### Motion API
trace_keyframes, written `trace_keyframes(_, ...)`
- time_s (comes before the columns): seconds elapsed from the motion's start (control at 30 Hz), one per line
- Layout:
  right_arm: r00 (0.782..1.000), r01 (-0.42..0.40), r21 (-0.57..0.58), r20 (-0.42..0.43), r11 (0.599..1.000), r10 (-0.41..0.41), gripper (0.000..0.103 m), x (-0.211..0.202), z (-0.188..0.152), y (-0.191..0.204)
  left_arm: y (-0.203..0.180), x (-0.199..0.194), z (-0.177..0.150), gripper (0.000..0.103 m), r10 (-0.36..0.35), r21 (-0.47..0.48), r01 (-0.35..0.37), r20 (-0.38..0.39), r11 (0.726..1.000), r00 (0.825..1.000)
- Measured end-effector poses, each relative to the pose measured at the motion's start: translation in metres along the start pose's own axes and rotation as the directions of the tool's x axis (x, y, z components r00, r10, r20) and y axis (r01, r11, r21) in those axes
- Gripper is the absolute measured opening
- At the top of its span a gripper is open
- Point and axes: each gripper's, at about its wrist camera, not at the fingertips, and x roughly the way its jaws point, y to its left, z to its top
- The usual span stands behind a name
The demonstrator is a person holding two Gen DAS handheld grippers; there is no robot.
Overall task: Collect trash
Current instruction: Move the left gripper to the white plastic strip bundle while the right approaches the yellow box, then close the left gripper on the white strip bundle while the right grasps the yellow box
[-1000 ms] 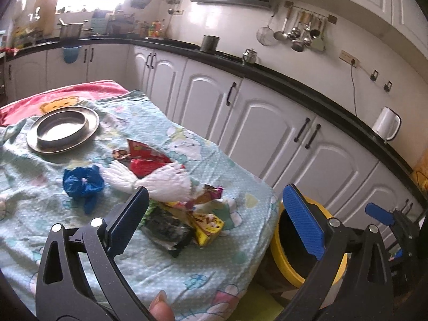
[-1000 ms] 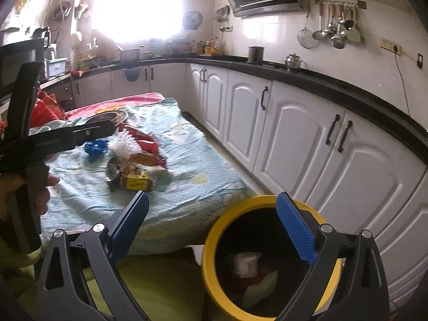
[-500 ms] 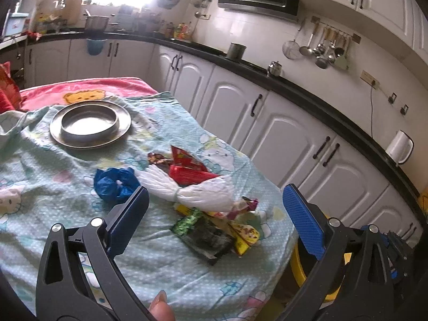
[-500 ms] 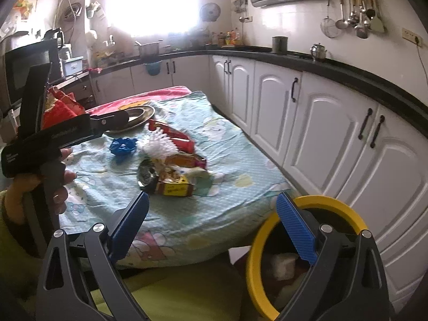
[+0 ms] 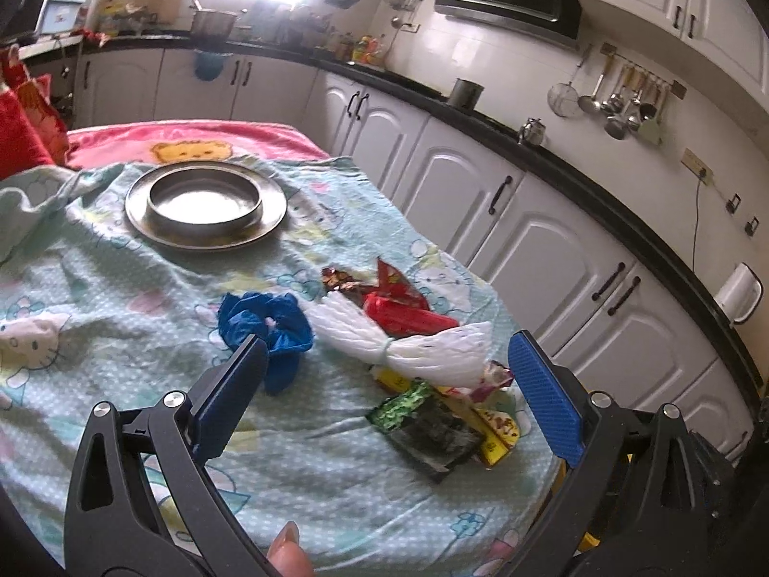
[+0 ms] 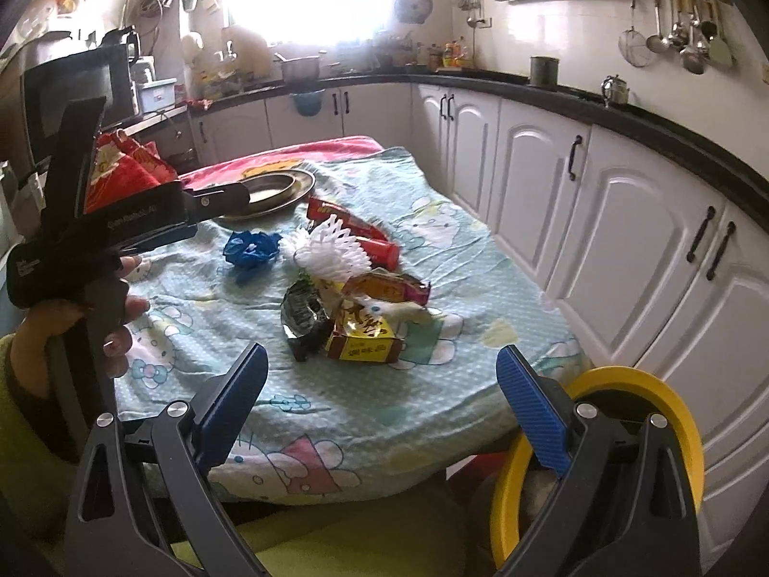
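— wrappers (image 5: 432, 413) sit heaped on the bench (image 5: 120, 288); both our tools, left tool (image 5: 384, 399) and right tool (image 6: 384, 399), gape empty.
— we're reaching in; next we pinch one for the yellow bin (image 6: 673, 413).

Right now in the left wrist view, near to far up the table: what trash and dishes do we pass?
Black crinkled foil wrapper → white foam net sleeve → red glossy snack packet → round steel plate with a bowl on it. The crumpled blue plastic glove sits level with the sleeve, so it is unranked.
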Motion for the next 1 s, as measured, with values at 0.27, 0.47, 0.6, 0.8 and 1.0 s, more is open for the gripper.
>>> trace_keyframes(0.27,0.998,-0.031,-0.007,-0.058,1.0,0.03,0.093,0.036,0.003,0.0,0.011,0.013,-0.004,0.092,-0.017,-0.036,0.015,-0.047,0.999,0.999)
trace_keyframes(0.47,0.995,-0.046,-0.02,-0.091,0.999,0.044,0.093,0.062,0.005,-0.001,0.017,0.028,-0.008,0.091,-0.052,-0.079,0.045,-0.095,0.996,0.994)
trace_keyframes(0.6,0.992,-0.064,-0.026,-0.11,0.998,0.06,0.087,0.077,0.007,-0.001,0.02,0.041,-0.009,0.087,-0.081,-0.111,0.067,-0.128,0.992,0.988)
trace_keyframes(0.8,0.985,-0.091,-0.009,-0.145,0.996,0.089,0.085,0.1,0.013,-0.004,0.029,0.061,-0.008,0.081,-0.158,-0.22,0.117,-0.175,0.968,0.972)
trace_keyframes(1.0,0.974,-0.13,0.018,-0.187,0.991,0.131,0.076,0.116,0.011,-0.009,0.033,0.079,-0.005,0.076,-0.199,-0.29,0.137,-0.193,0.947,0.961)
